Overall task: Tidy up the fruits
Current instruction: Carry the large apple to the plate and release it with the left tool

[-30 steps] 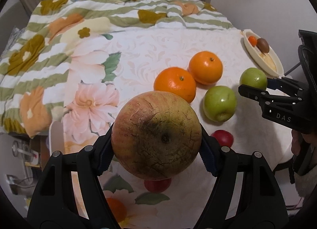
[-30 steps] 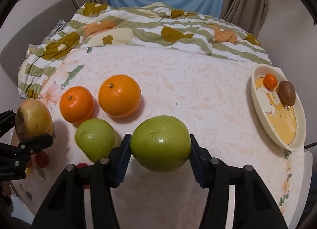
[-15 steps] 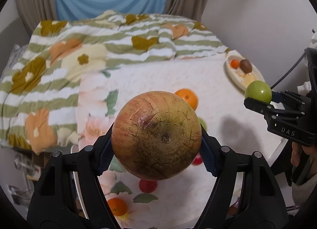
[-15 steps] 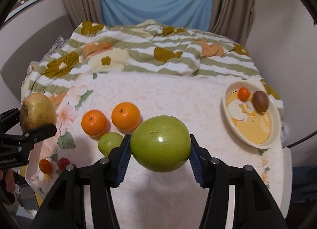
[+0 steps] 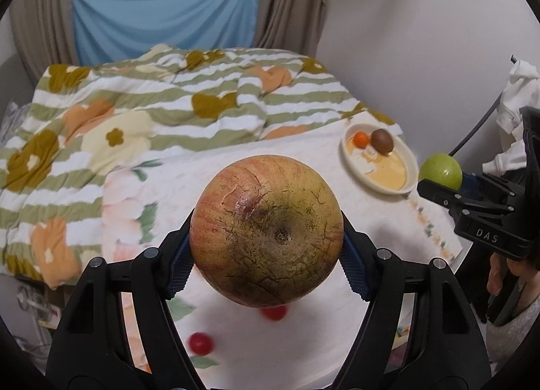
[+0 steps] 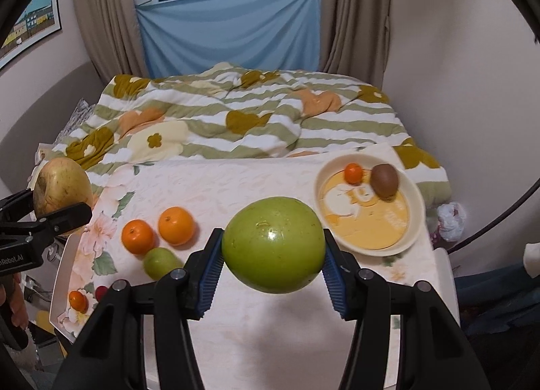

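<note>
My left gripper (image 5: 266,239) is shut on a big reddish-yellow apple (image 5: 266,231), held high above the table. In the right wrist view that apple (image 6: 62,187) shows at the far left edge. My right gripper (image 6: 273,251) is shut on a green apple (image 6: 273,244), also lifted; from the left wrist it appears as a small green apple (image 5: 440,170) at the right. On the tablecloth lie two oranges (image 6: 176,225) (image 6: 137,236) and another green apple (image 6: 161,262). A cream plate (image 6: 413,207) at the right holds a kiwi (image 6: 384,180) and a small orange fruit (image 6: 353,173).
Small red fruits (image 5: 200,343) (image 5: 274,312) and a small orange fruit (image 6: 78,300) lie near the table's front left edge. A striped floral quilt (image 6: 243,120) covers the bed behind the table. A wall rises at the right, and white cloth (image 5: 516,99) hangs there.
Both grippers have risen with their apples still held, so the table and its fruit look smaller and farther below. More of the window and curtains shows now.
</note>
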`<control>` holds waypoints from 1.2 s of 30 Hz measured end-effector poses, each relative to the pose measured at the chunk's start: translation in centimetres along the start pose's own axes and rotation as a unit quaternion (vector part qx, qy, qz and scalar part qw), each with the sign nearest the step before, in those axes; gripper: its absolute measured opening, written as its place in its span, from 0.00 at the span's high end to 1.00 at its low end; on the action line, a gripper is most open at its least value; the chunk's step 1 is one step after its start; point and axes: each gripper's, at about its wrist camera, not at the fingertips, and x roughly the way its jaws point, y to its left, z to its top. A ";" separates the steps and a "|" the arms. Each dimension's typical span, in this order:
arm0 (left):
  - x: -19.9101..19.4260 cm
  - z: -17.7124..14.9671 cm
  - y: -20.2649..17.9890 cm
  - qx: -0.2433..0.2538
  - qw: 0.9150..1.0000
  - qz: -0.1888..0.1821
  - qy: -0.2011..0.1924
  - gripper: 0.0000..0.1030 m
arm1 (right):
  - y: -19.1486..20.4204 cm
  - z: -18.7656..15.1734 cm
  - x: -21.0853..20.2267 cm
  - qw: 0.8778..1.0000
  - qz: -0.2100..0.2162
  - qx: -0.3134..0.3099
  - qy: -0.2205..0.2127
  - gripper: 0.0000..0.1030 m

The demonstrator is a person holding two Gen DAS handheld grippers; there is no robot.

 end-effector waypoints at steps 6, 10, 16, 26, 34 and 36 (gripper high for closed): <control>1.8 2.5 -5.2 -0.008 1.000 -0.003 -0.005 0.21 | -5.1 0.9 0.0 1.000 0.006 -0.005 0.000 0.51; 4.2 4.0 -8.9 -0.013 1.000 -0.007 -0.003 0.21 | -8.6 1.5 0.1 1.000 0.010 -0.019 0.000 0.51; 8.8 5.8 -13.9 -0.031 0.999 -0.007 0.001 0.21 | -14.2 2.5 1.9 0.999 0.020 -0.047 0.008 0.51; 17.2 6.8 -18.6 -0.039 0.999 0.000 0.030 0.21 | -19.7 3.4 6.5 0.997 0.043 -0.062 0.031 0.51; 23.4 6.7 -19.9 0.005 0.998 0.010 0.067 0.21 | -21.3 3.3 9.6 0.996 0.050 -0.054 0.050 0.51; 24.5 6.7 -20.2 0.017 0.997 0.011 0.074 0.21 | -21.6 3.2 10.1 0.996 0.049 -0.049 0.053 0.51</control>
